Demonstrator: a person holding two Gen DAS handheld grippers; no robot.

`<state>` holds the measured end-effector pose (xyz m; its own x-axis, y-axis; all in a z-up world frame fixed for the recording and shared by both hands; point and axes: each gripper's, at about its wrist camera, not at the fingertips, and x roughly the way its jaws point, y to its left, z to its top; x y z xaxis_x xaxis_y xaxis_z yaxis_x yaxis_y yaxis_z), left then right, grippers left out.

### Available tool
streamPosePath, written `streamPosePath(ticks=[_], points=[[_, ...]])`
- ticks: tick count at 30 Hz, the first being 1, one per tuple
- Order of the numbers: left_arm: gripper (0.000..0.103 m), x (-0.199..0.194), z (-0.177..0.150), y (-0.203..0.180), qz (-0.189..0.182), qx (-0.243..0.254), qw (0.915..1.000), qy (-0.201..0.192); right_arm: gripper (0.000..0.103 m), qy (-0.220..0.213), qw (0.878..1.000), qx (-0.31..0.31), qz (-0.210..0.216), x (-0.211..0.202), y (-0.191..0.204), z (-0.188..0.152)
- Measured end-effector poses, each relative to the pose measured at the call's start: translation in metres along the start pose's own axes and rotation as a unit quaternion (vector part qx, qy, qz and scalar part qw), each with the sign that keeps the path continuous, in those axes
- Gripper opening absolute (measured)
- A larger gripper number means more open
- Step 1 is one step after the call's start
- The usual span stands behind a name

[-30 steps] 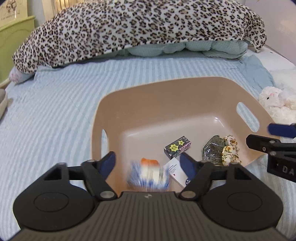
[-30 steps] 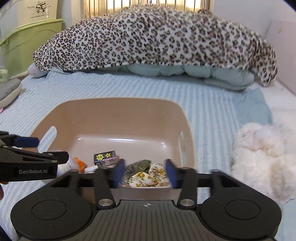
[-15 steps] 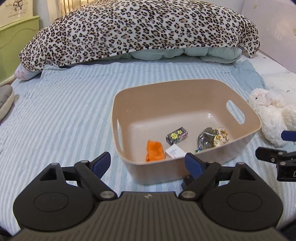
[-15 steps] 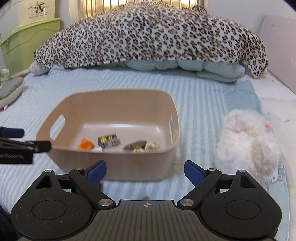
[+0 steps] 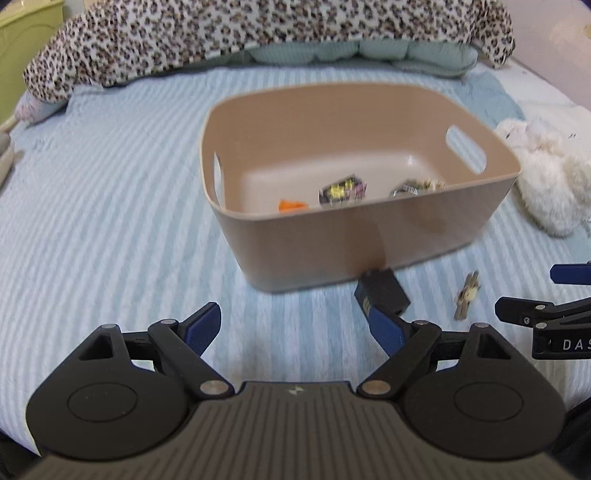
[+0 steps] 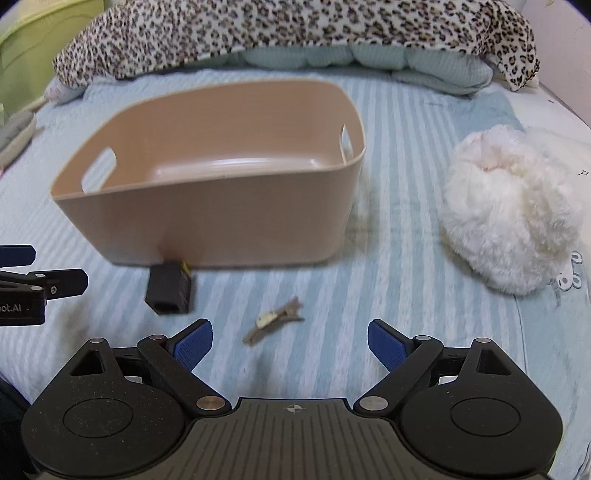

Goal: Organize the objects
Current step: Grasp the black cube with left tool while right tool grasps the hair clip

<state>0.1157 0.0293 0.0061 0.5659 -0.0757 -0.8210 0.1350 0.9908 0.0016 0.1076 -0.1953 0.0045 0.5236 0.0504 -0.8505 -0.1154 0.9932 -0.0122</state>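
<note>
A tan plastic bin point(image 5: 369, 236) point(image 6: 221, 214) stands on the striped blue bed. In the left wrist view it holds an orange item point(image 5: 291, 205), a small dark box with yellow stars point(image 5: 341, 190) and a patterned packet point(image 5: 417, 186). A small black box point(image 5: 384, 293) point(image 6: 170, 291) lies on the bed in front of the bin. A brown hair clip point(image 5: 466, 295) point(image 6: 275, 319) lies to its right. My left gripper point(image 5: 295, 325) is open and empty, near the black box. My right gripper point(image 6: 290, 341) is open and empty, just behind the clip.
A white plush toy point(image 6: 513, 210) point(image 5: 543, 173) lies right of the bin. A leopard-print blanket point(image 5: 258, 33) over pale blue pillows point(image 6: 369, 59) runs along the back. A green container point(image 6: 40, 44) stands at the far left.
Both grippers have pulled back and down from the bin. The orange item dropped from the left gripper into the bin. The black box and the clip have come into view.
</note>
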Motion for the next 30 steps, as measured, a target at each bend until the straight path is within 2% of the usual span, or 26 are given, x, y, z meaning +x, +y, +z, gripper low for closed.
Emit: streamPosePath(ticks=[7,12,18,24,30], points=[[0.088,0.025,-0.001,0.001,-0.018,-0.028,0.9986,0.041,0.092,0.033,0.999,0.002,-0.013,0.025,0.001,-0.008],[0.088,0.030,0.005,-0.007,-0.028,-0.029,0.9986,0.035,0.092,0.043,0.999,0.005,-0.013,0.039,-0.001,-0.008],[0.088,0.043,0.015,-0.020,-0.059,-0.037,0.9965,0.045,0.092,0.050,0.999,0.005,-0.009,0.048,0.000,-0.009],[0.088,0.064,0.020,-0.032,-0.054,-0.050,0.9960,0.050,0.092,0.055,0.998,-0.002,-0.007,0.053,0.002,-0.012],[0.087,0.086,0.014,-0.028,-0.034,-0.068,0.9948,0.067,0.093,0.038,0.999,0.012,0.009,0.054,0.003,-0.010]])
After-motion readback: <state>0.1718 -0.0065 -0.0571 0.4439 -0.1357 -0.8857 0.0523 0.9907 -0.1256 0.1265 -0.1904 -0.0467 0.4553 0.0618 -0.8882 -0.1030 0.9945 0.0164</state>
